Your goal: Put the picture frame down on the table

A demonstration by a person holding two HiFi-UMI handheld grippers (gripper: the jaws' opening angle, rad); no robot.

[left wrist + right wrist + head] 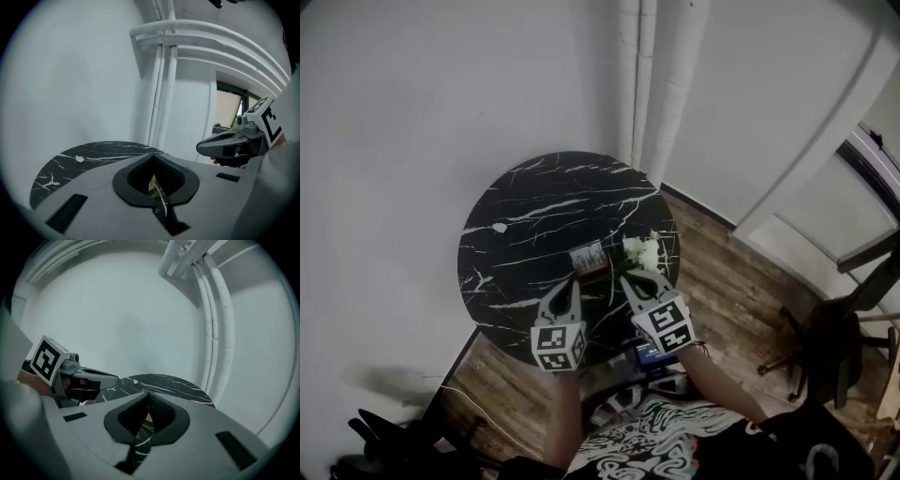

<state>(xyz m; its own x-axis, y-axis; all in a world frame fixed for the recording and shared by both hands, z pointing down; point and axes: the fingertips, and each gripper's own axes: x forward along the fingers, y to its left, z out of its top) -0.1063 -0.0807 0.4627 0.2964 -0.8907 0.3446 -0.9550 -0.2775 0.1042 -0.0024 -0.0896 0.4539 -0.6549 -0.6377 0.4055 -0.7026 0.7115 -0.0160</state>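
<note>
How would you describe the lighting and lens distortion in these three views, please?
Head view: dim, corners vignetted dark, yet the round black marble-veined table and the white flowers read clearly. Left gripper view: strong fisheye bends the white wall pipes into arcs; the window glows warm. Right gripper view: same barrel distortion, black circular border, even soft light, no glare.
</note>
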